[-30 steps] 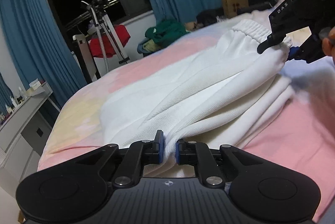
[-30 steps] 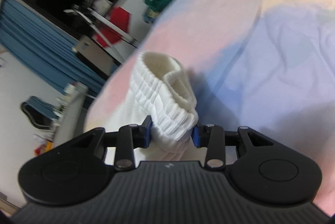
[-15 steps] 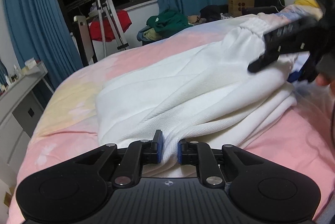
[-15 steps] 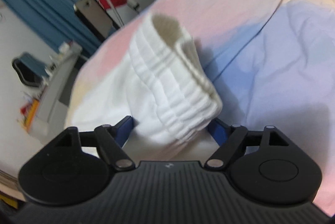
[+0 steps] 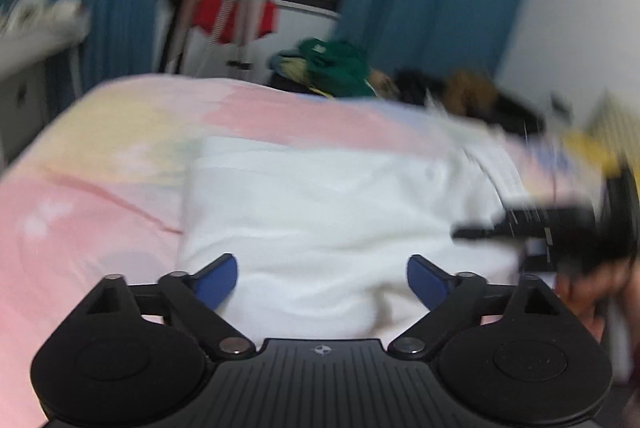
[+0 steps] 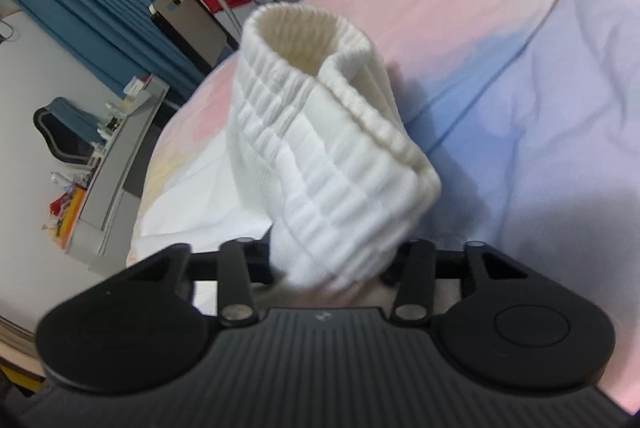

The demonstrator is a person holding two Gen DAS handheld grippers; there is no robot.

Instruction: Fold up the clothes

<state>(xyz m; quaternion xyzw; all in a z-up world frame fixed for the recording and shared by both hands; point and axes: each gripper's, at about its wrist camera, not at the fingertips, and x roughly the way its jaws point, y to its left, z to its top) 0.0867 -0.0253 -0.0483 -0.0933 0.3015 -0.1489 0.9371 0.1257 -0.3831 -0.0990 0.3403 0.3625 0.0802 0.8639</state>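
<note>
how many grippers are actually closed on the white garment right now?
1. The right gripper is clamped on the ribbed waistband of the white garment. The left gripper is open, its blue pads spread over the cloth.

Indoor lamp light w/ dark window; left view motion-blurred, right sharper, fisheye-bent edges.

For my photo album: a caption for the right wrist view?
Right gripper holding white ribbed waistband above pastel bedspread.
</note>
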